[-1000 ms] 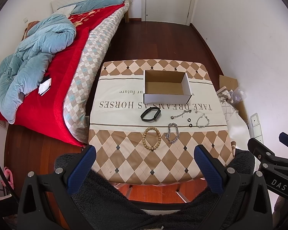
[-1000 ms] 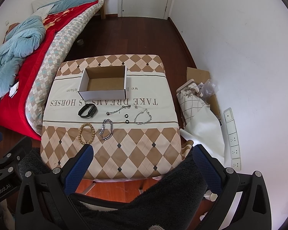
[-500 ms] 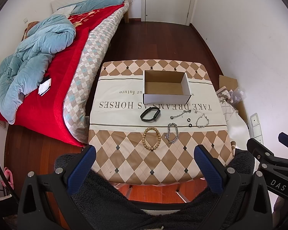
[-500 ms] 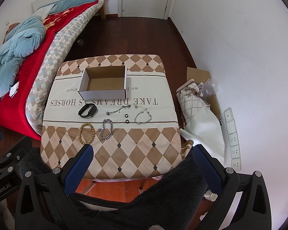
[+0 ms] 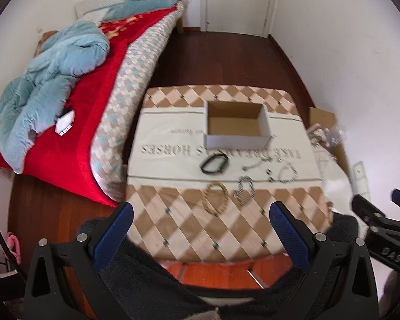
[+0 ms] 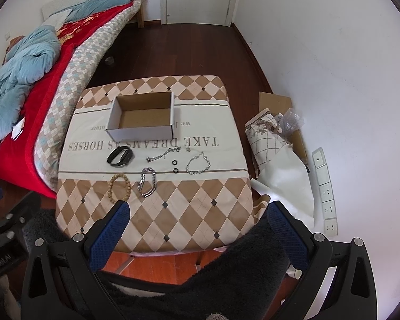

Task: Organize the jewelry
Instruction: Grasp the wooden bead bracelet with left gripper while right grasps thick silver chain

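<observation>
A white cardboard box [image 5: 236, 122] [image 6: 144, 118] stands open and empty at the far middle of the table [image 5: 173, 224] [image 6: 221, 186]. In front of it lie a black band [image 5: 214, 163] [image 6: 120, 156], a wooden bead bracelet [image 5: 215, 198] [image 6: 120, 186], a thick silver chain bracelet [image 5: 244, 190] [image 6: 147, 181], a thin chain [image 6: 164, 154], two small black rings [image 6: 175, 162] and a fine silver bracelet [image 5: 288, 173] [image 6: 198, 163]. My left gripper [image 5: 200, 213] and right gripper [image 6: 198, 212] hover open over the near table edge, holding nothing.
A bed with a red cover and a blue quilt [image 5: 50, 85] runs along the left of the table. At the right, by the white wall, lie cardboard and bags [image 6: 277, 138] and a power strip [image 6: 324, 192]. A dark fuzzy sleeve [image 6: 226, 280] fills the foreground.
Both grippers have moved forward and down towards the table, so the jewelry looks larger; the left wrist view is motion-blurred. Nothing on the table has shifted.
</observation>
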Available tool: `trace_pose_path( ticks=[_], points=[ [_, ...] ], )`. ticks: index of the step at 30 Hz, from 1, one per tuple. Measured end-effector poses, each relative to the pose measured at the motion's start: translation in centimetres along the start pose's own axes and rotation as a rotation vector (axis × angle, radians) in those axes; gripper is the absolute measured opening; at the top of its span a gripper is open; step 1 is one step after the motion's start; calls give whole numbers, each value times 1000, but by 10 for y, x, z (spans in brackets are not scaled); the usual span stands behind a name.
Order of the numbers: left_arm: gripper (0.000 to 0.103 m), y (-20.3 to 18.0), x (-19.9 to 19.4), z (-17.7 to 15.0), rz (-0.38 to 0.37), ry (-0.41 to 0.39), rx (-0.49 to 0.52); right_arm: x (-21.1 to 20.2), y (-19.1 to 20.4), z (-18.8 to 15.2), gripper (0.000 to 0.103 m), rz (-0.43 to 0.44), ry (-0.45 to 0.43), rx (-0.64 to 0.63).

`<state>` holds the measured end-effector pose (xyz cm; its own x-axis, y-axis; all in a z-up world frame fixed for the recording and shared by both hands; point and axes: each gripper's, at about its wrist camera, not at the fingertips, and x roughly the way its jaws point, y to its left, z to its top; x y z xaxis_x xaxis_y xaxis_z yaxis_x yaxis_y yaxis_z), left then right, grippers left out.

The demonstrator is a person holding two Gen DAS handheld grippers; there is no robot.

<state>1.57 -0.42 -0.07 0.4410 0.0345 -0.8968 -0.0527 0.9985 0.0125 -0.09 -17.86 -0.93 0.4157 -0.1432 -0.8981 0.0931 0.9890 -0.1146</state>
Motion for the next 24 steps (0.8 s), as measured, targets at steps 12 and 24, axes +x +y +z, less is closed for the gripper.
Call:
trace_pose_path(
  ticks=[12,24],
  points=[
    [103,13,140,19,168,121,61,150,-6,24,103,53,142,71],
    [81,-6,273,-9,81,367,126,267,26,21,75,186,324,77]
  ],
)
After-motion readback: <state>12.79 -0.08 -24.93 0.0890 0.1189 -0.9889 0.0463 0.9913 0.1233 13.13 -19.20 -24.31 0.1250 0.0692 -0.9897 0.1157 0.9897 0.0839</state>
